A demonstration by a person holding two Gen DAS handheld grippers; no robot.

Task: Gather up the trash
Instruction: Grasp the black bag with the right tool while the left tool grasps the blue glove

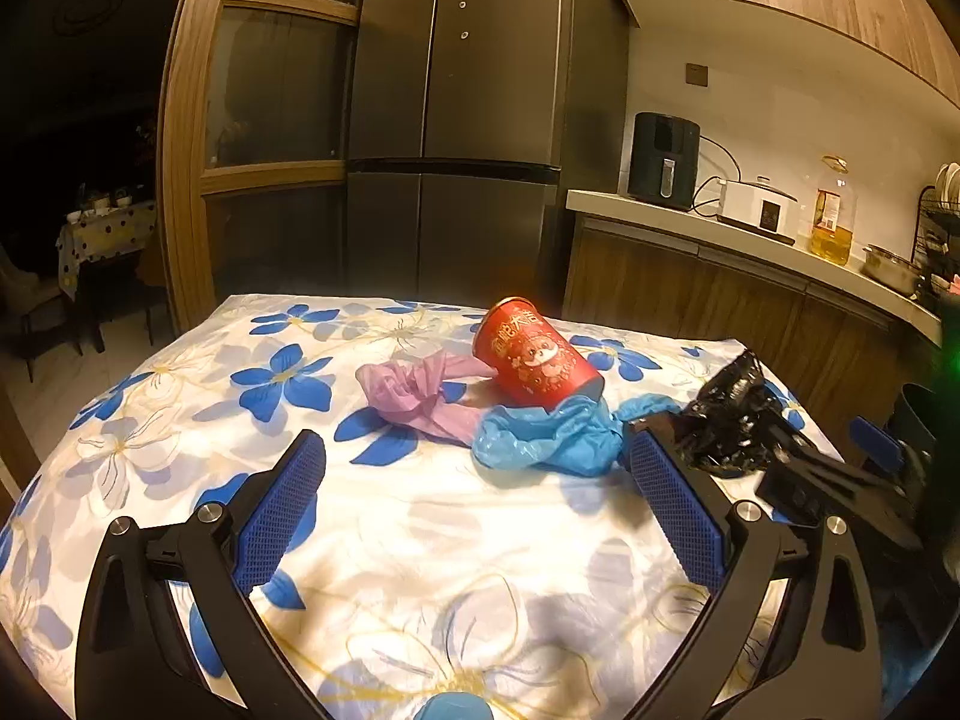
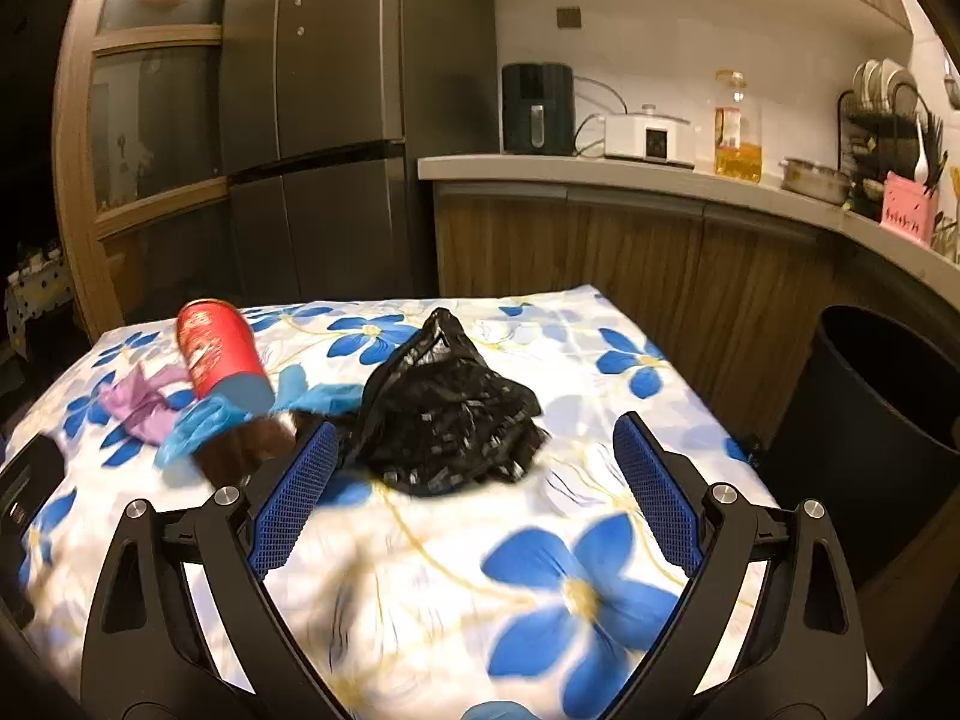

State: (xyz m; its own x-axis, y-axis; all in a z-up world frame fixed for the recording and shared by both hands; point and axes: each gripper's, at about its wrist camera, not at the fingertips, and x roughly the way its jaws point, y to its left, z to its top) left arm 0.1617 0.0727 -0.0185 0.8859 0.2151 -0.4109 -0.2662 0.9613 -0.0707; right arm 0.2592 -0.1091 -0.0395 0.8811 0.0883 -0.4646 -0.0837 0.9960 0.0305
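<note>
Both tongs stood wide apart, gripping nothing. The left gripper point(image 1: 474, 468) hovered over the floral tablecloth point(image 1: 180, 396), with the trash at its twelve to two o'clock: a red can point(image 1: 531, 354) lying tilted on its side, a pink bag point(image 1: 420, 396) touching it at nine o'clock, a blue bag point(image 1: 546, 438) under its near end, and a crumpled black bag point(image 1: 732, 420) at two o'clock. The right gripper point(image 2: 474, 468) hung just short of the black bag point(image 2: 447, 405), which lay at its twelve o'clock, apparently touching the left pad. A dark bin point(image 2: 882, 420) stood off the table at three o'clock.
</note>
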